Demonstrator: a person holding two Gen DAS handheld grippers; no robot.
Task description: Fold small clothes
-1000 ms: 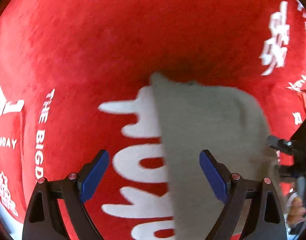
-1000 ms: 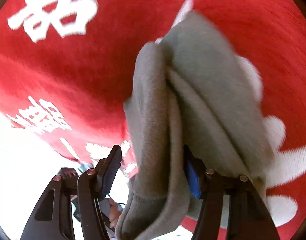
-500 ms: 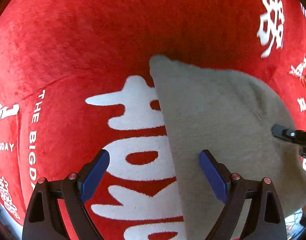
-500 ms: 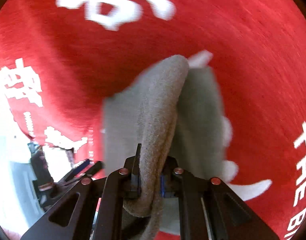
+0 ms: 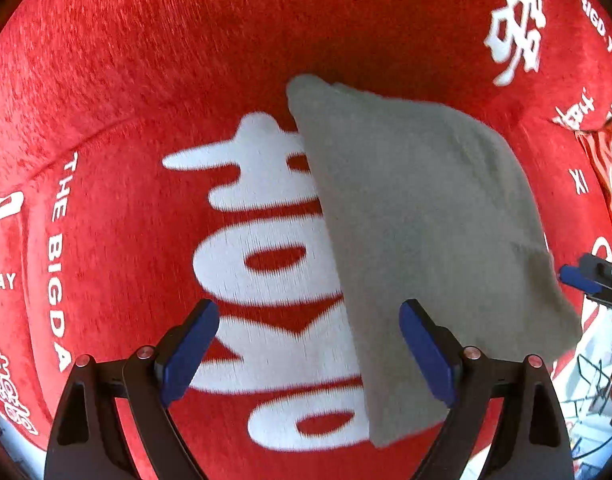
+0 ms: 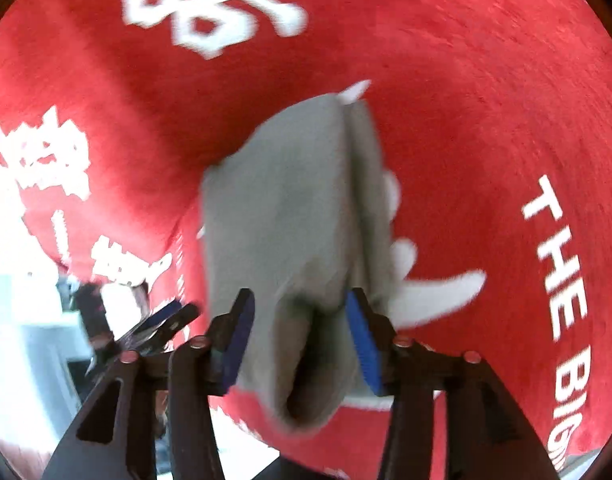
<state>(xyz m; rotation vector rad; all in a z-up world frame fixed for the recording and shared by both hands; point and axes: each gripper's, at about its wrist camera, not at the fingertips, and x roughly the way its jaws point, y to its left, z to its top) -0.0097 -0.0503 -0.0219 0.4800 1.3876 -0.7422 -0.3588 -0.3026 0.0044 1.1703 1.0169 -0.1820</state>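
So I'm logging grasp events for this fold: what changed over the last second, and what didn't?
The right gripper shut on the grey cloth half a second ago and has now opened again, its blue pads apart with the folded edge loose between them. The cloth has settled flatter on the red blanket. The left gripper stayed open, holding nothing, over the cloth's near edge.
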